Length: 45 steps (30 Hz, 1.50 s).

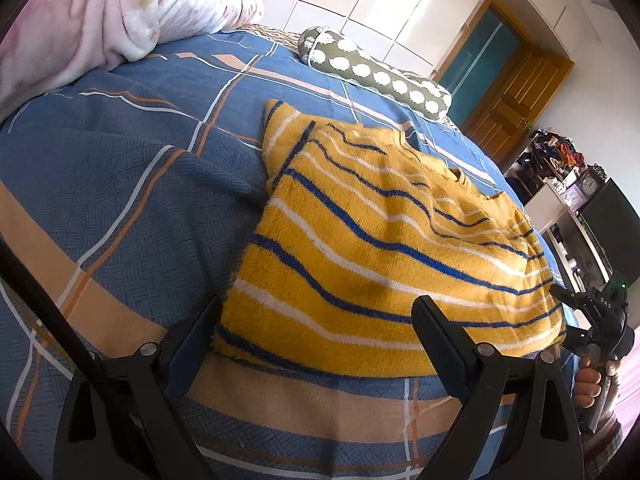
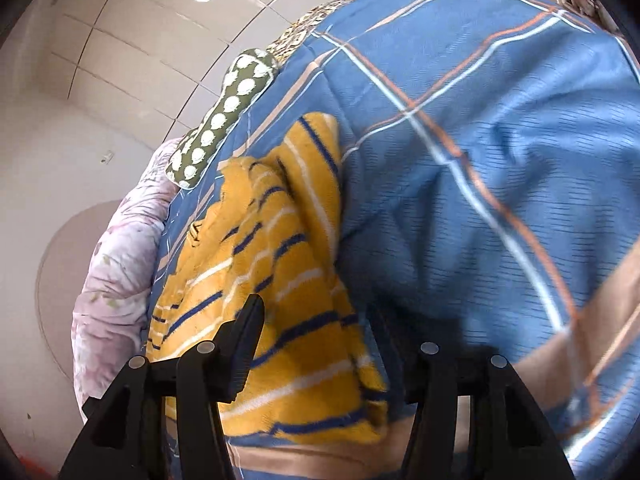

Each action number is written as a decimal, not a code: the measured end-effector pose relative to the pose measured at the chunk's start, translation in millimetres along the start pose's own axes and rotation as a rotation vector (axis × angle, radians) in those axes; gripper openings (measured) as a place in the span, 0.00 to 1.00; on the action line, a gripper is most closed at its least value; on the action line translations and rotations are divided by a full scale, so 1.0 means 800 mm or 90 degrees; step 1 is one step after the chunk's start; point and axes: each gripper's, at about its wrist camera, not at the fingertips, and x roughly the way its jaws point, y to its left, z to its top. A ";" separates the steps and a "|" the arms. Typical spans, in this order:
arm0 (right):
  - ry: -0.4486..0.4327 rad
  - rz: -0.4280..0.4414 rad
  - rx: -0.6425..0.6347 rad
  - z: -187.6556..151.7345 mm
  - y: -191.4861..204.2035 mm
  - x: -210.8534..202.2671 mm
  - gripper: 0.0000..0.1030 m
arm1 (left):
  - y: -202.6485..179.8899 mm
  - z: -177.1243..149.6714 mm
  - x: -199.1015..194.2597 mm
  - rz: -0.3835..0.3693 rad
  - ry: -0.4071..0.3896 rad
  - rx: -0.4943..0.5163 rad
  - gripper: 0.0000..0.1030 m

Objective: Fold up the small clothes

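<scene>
Left tool [image 1: 316, 320]: we hold it spread wide, jaws straddling the near hem, pinching nothing.
Right tool [image 2: 340, 332]: spread too, empty, over the same hem's other corner.
Garment: the yellow knitted sweater with blue and white stripes [image 1: 392, 240] lies flat on the blue plaid bedspread [image 1: 120, 184], one sleeve folded in.
Handling: we judge it soft, light and floppy; we grip the hem corners.
Beyond: olive polka-dot bolster [image 1: 380, 76].
</scene>
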 end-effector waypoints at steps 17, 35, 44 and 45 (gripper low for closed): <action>-0.029 -0.120 -0.197 -0.018 0.224 -0.006 0.10 | 0.047 0.031 -0.090 -0.017 -0.077 -0.067 0.92; 0.170 -0.131 -0.530 -0.237 0.381 0.218 0.08 | 0.155 0.042 -0.128 0.072 -0.131 -0.195 0.92; 0.165 -0.032 -0.571 -0.207 0.383 0.123 0.30 | 0.147 0.044 -0.117 0.049 -0.131 -0.204 0.92; 0.142 -0.030 -0.566 -0.194 0.382 0.107 0.30 | 0.146 0.045 -0.116 0.043 -0.130 -0.204 0.92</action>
